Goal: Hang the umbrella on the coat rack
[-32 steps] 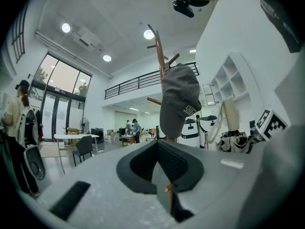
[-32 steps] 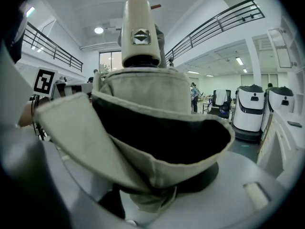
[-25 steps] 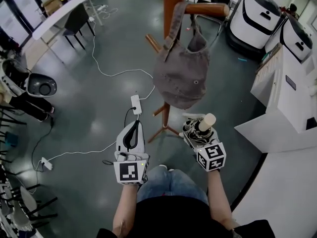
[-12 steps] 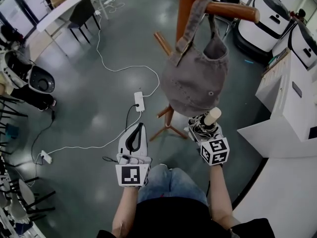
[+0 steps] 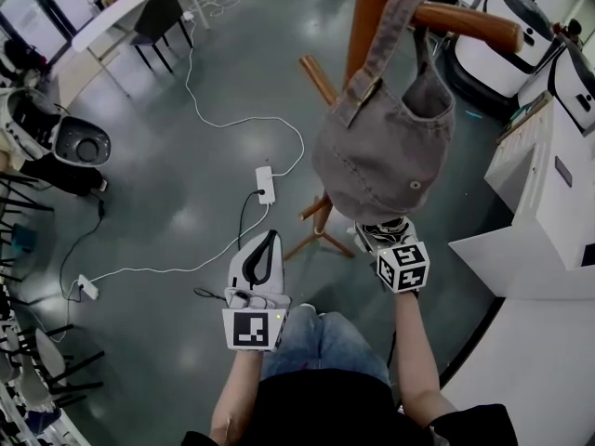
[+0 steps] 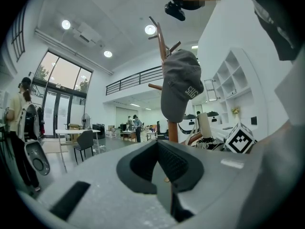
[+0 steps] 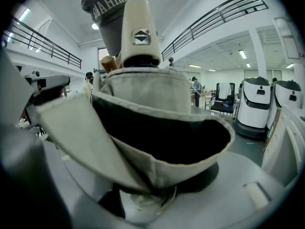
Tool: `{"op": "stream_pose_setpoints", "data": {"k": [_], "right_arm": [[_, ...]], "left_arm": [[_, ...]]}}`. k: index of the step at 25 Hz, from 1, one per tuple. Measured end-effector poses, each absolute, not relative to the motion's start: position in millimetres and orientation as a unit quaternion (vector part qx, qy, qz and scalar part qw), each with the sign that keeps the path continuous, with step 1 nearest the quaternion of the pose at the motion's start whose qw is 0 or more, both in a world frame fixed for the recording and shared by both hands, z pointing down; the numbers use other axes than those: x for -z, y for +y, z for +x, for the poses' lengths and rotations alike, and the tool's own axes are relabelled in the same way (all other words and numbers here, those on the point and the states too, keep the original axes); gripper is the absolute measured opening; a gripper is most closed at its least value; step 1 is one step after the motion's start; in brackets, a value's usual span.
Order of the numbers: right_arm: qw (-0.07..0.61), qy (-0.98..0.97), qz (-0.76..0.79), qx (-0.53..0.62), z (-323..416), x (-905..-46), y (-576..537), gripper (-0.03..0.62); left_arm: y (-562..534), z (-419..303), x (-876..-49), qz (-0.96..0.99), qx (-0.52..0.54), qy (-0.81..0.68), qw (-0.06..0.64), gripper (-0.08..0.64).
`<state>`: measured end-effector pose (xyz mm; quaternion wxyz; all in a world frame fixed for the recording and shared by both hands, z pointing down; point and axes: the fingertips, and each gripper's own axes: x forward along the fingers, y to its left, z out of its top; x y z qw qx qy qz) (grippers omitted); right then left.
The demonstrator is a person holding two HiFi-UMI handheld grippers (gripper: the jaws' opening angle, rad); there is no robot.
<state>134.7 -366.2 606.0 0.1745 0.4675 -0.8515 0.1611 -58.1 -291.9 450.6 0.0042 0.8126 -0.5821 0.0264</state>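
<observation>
beneath the bag (image 5: 376, 151), raised right tongs (image 5: 390, 245) round umbrella (image 7: 143, 104)

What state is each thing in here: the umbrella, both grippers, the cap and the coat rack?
umbrella: folded, held in the right gripper, not yet on the rack
right gripper: fingers shut on the umbrella
left gripper: fingers shut, empty
grey cap: hanging by its strap from a peg of the coat rack
coat rack: standing upright
</observation>
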Motion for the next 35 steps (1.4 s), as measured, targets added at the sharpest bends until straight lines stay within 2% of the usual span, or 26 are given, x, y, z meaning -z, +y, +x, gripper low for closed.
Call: {"op": "stream_pose_setpoints", "data": {"k": [9, 26, 35], "right_arm": [[0.183, -0.847, 0.471, -0.165, 127.5, -654.9, -346.7, 0.319], [0.207, -0.842, 0.470, -0.167, 117.4, -780.6, -319.3, 0.319], [0.192, -0.847, 0.470, -0.160, 99.8, -801.4, -326.6, 0.330]], "left_arm": [[-293.0, -55.8, -476.4, 0.823, -0.019, -0.568, 0.001, 0.006], [-295.7, -21.1, -575.1, 0.848, -0.017, -0.530, -0.012, 0.006], [-292.5, -23.0, -609.4, 0.851, -0.024, -0.524, 0.001, 0.006]]}}
